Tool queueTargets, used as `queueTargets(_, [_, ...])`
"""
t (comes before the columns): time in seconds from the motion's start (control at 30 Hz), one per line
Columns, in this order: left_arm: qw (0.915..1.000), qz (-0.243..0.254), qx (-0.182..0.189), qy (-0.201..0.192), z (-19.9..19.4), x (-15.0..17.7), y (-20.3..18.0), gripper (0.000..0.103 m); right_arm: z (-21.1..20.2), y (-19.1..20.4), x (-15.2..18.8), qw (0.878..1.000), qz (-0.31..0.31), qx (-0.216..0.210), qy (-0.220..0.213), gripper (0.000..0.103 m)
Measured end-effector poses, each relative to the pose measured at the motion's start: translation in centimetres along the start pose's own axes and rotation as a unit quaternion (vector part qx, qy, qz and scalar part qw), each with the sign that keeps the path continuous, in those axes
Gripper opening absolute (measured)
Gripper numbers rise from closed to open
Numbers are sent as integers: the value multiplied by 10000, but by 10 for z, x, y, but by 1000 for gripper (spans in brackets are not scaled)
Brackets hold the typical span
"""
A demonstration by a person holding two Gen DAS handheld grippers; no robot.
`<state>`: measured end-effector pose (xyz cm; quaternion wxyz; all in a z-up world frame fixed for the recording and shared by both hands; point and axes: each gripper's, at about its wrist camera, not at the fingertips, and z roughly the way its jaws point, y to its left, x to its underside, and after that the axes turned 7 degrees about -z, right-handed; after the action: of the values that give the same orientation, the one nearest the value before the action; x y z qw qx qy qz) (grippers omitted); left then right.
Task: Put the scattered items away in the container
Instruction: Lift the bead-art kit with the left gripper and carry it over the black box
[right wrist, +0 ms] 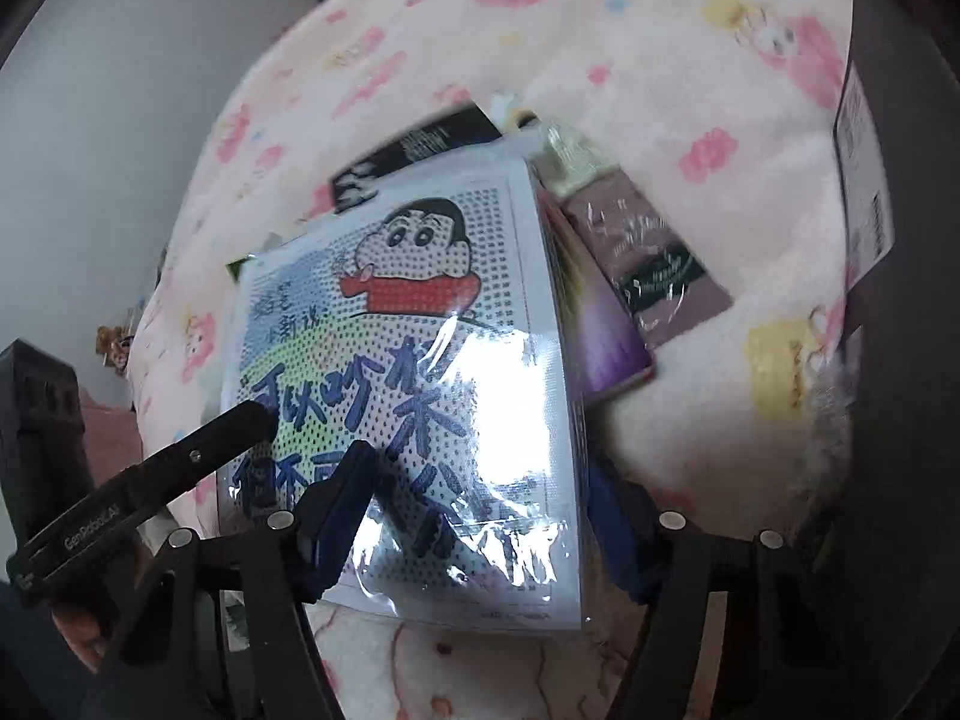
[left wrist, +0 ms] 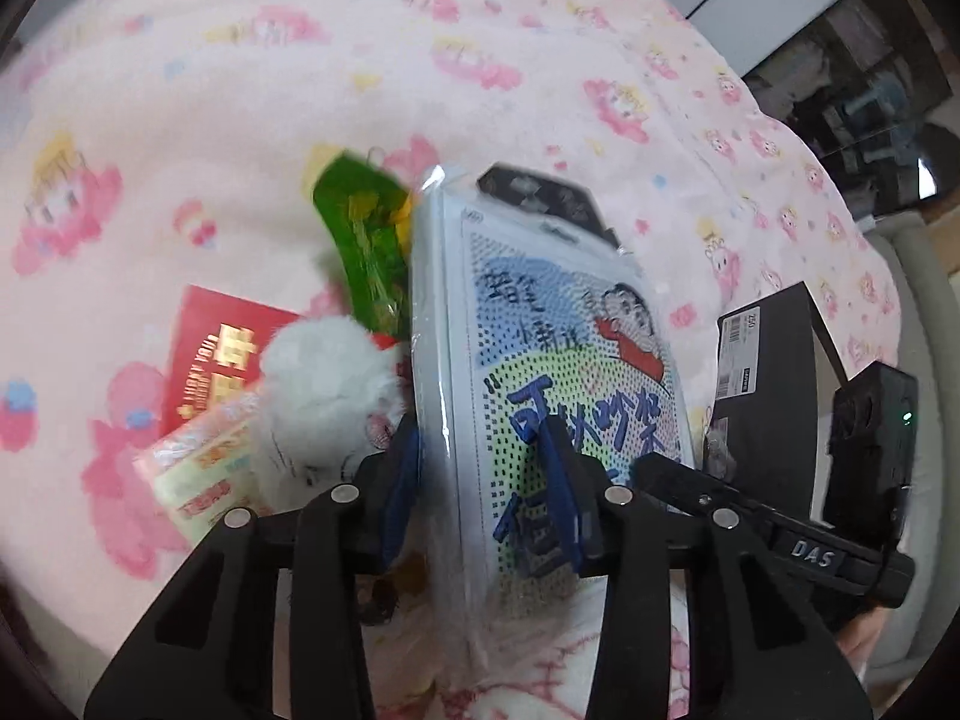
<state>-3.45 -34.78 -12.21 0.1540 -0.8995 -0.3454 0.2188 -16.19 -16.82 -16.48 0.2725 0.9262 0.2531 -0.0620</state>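
Pink fleece blanket [left wrist: 240,90] w/ a cartoon print covers the bed, and the clutter sits on it in one heap.

The item in hand is a plastic-wrapped cartoon kit [left wrist: 540,360], a flat, stiff pack. The left tongs [left wrist: 480,480] are clamped on it, blue pads on either face near its lower edge. It stands on edge and is lifted off the pile, probably because a thin slab is easier to pinch across its thickness than to scoop up flat.

The right tongs [right wrist: 480,480] straddle the same pack w/ jaws wide. One finger crosses the printed face and the other sits behind the edge at 3 o'clock. Whether those pads actually press I can't tell; it looks like a steadying hold or a handover (the glossy wrap could slip).

Black box [left wrist: 768,372] w/ a barcode label lies at 3 o'clock from the kit in the left wrist view. I judge that to be the container, and the kit is near it, not yet in.

Still on the blanket at 9–11 o'clock of the kit:
- green packet [left wrist: 366,240]
- red envelope [left wrist: 222,348]
- white plush toy [left wrist: 330,384]
- tissue pack [left wrist: 204,462]

Task approx. early — most items are still out.
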Motion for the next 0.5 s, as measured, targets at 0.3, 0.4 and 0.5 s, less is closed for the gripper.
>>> queueTargets(0.3, [9955, 771, 354, -411, -69, 13, -60, 41, -85, 10, 20, 9975, -337, -226, -574, 63])
queueTargets(0.4, [9910, 1124, 530, -492, -85, 26, -94, 41, -123, 5, 36, 9948, -378, -92, -945, 63])
queueTargets(0.5, [9859, 1423, 719, -500, -89, 39, -128, 40, -154, -10, 52, 9925, -261, -66, -1194, 63])
